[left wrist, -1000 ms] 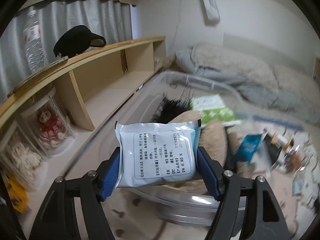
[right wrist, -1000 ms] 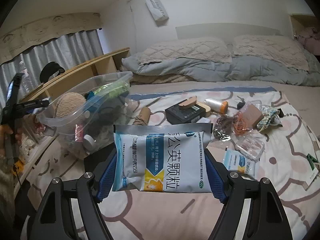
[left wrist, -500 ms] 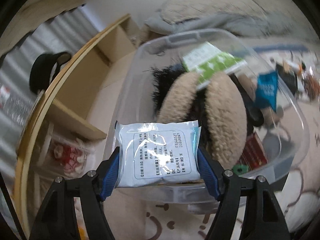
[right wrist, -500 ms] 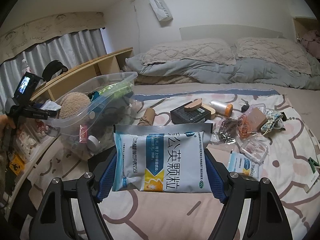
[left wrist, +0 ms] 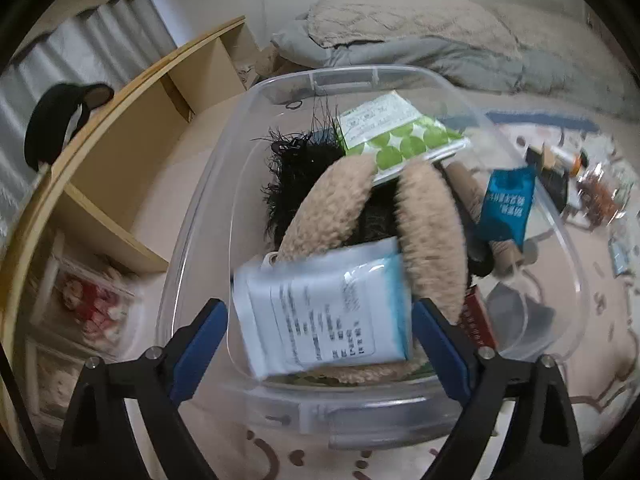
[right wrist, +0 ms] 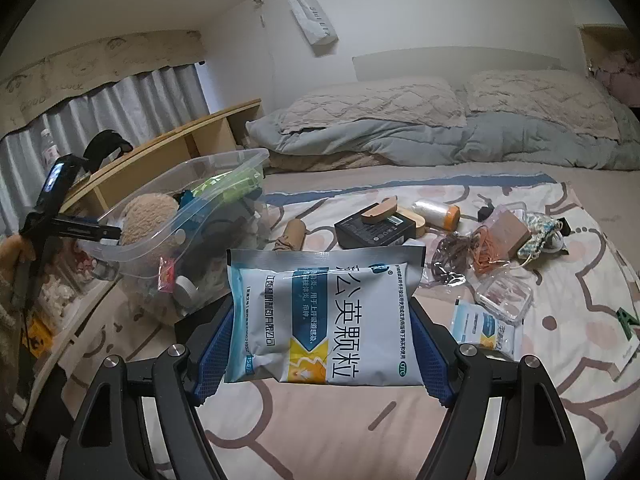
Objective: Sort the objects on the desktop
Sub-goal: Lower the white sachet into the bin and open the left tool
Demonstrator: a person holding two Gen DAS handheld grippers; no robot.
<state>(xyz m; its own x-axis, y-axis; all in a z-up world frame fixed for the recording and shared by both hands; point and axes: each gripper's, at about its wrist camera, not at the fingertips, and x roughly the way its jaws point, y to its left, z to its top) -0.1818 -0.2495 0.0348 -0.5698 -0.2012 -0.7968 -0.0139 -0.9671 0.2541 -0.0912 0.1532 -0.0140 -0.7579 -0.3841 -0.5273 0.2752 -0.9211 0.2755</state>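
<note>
A clear plastic bin [left wrist: 400, 74] on the bed holds a tan plush toy [left wrist: 432, 232], a black fuzzy item, a green dotted pack [left wrist: 404, 140] and a blue pack. My left gripper [left wrist: 320, 320] is open over the bin's near edge. A white medicine sachet [left wrist: 324, 312] lies tilted and blurred between its fingers, inside the bin against the plush. My right gripper [right wrist: 320, 344] is shut on a white and blue medicine sachet [right wrist: 324, 316], held above the bedsheet. The bin [right wrist: 192, 200] and the left gripper [right wrist: 68, 224] show at the left of the right wrist view.
Loose items lie on the sheet: a black box [right wrist: 372, 228], a roll with an orange cap [right wrist: 436, 210], hair ties [right wrist: 472, 256], a clear case [right wrist: 504, 292], another sachet [right wrist: 484, 328]. A wooden shelf [left wrist: 132, 128] runs along the left. Pillows and a duvet [right wrist: 440, 140] lie behind.
My left gripper has opened and let go of its sachet, which has dropped tilted into the bin. My right gripper still holds its sachet and has barely moved.
</note>
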